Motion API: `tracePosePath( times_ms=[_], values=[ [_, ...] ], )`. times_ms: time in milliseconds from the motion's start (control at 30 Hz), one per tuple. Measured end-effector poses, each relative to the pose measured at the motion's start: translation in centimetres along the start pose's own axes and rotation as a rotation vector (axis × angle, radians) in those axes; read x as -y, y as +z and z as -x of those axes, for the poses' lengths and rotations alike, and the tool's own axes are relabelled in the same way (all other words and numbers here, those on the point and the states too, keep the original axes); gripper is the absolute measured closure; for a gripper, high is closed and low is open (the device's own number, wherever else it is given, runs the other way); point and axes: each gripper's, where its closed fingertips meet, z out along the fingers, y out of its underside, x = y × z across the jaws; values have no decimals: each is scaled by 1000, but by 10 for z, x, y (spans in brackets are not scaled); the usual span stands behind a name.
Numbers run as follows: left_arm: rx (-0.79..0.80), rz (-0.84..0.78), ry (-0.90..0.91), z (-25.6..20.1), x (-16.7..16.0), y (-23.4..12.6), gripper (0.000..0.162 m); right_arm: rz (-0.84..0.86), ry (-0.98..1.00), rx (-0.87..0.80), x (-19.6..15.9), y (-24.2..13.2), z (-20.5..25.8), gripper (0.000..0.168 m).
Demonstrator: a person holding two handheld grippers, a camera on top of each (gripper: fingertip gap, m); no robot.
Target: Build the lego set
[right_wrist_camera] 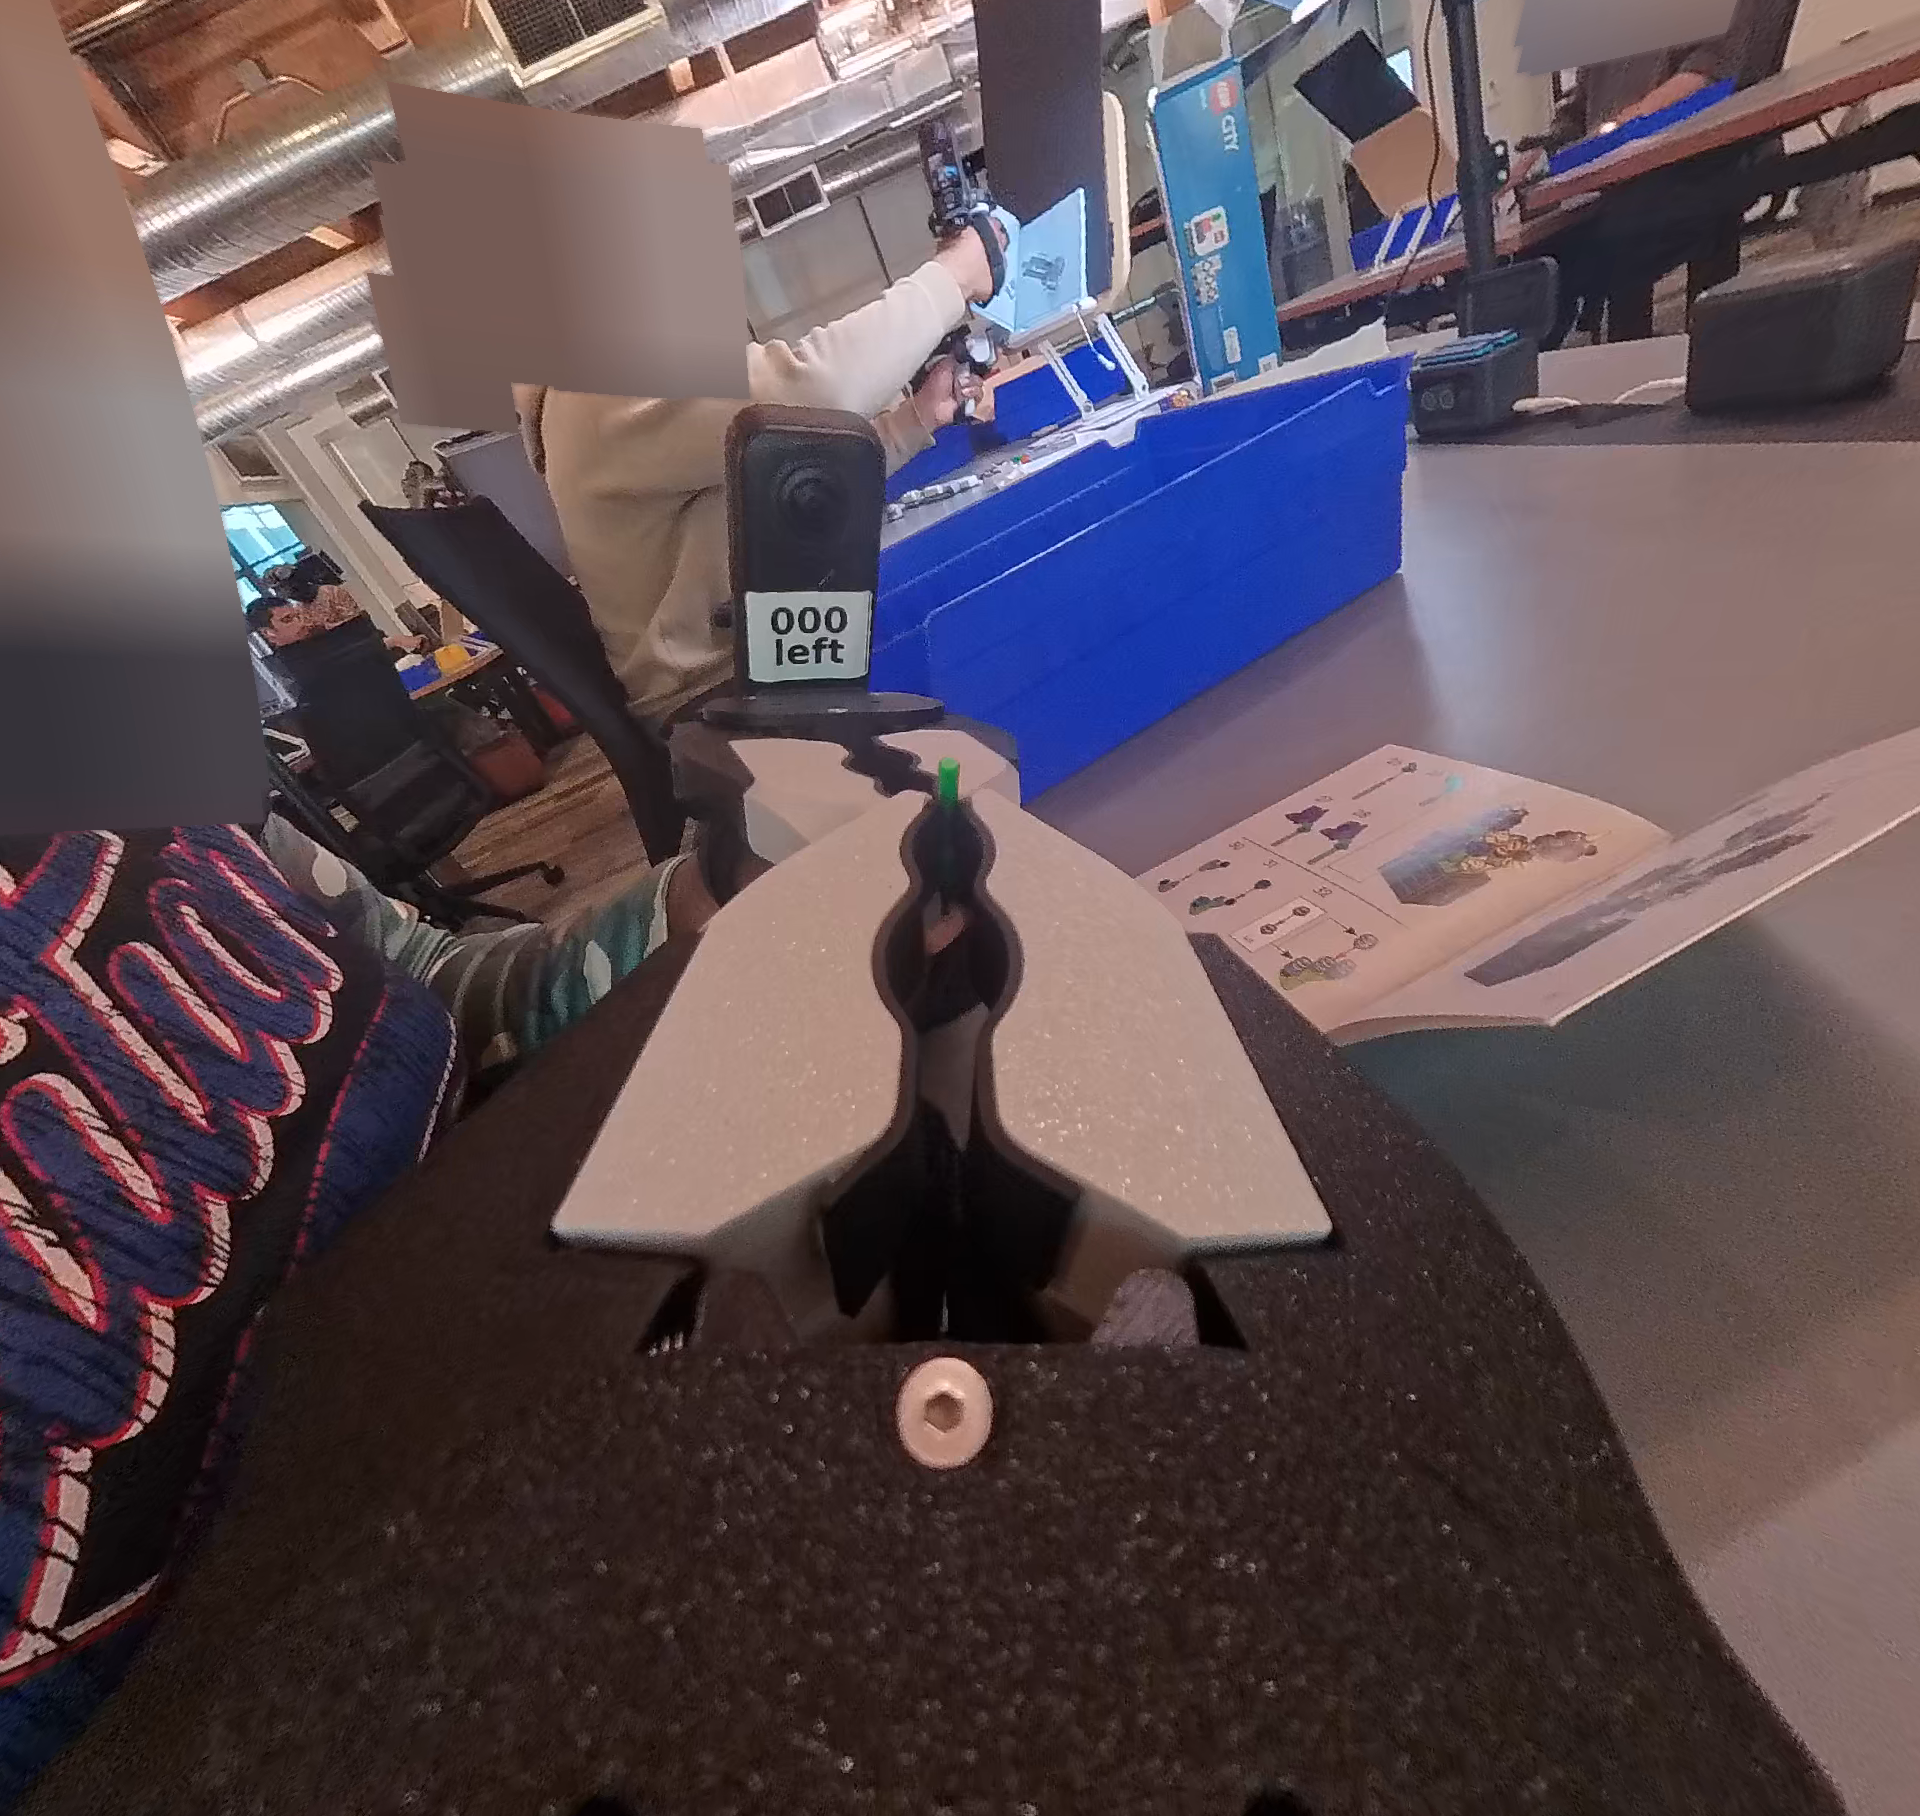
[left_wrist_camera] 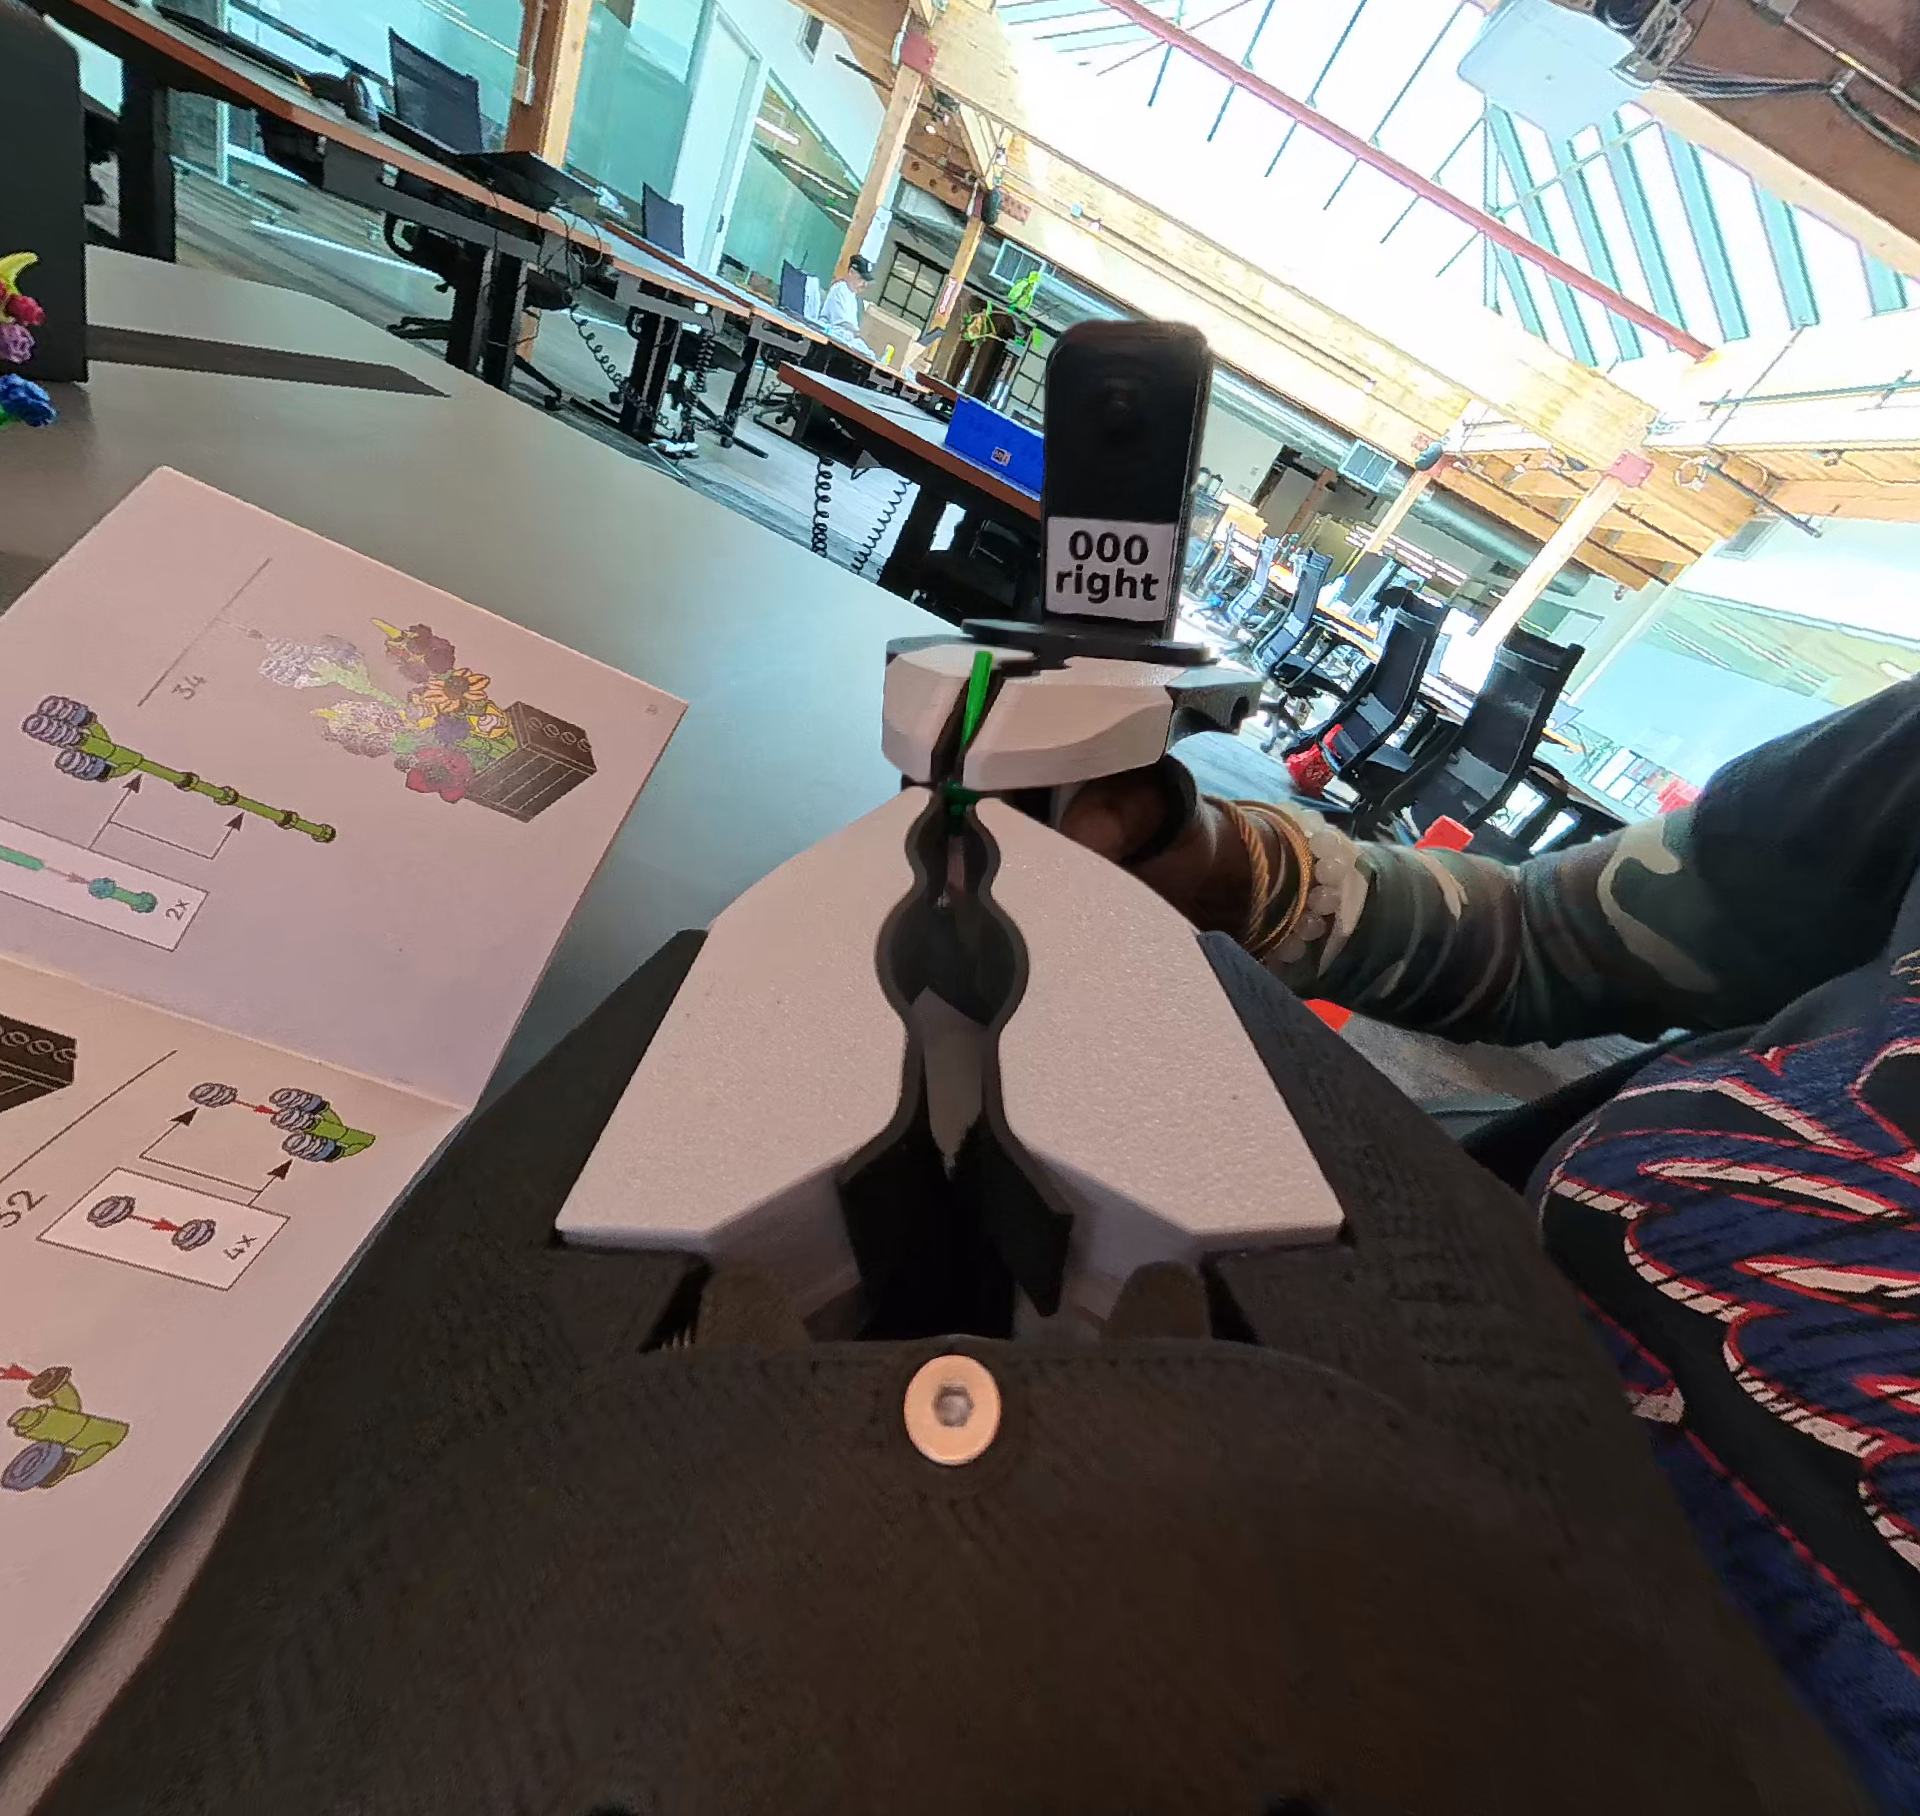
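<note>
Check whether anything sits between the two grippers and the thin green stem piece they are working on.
Nothing visible does. The left gripper and the right gripper meet tip to tip, both shut on the green stem, above the grey table.

- My right gripper [right_wrist_camera: 948,810], with its pale grey plastic fingers [right_wrist_camera: 1091,1018], is closed on a thin bright green plastic stem piece [right_wrist_camera: 947,779].
- The left gripper [right_wrist_camera: 883,764] meets that stem tip to tip.
- An open paper instruction booklet [right_wrist_camera: 1455,893] lies on the grey table [right_wrist_camera: 1662,571].
- Blue plastic bins [right_wrist_camera: 1143,561] stand behind.
</note>
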Motion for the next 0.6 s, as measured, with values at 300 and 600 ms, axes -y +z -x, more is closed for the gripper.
tracePosePath(
  times_ms=[300,600],
  values=[
    [-51,-113,17,-8,13,-7,160,-101,-66,79,13,-4,13,135],
    [-62,-170,30,-10,20,-11,159,-223,-83,47,29,-19,10,126]
  ],
)
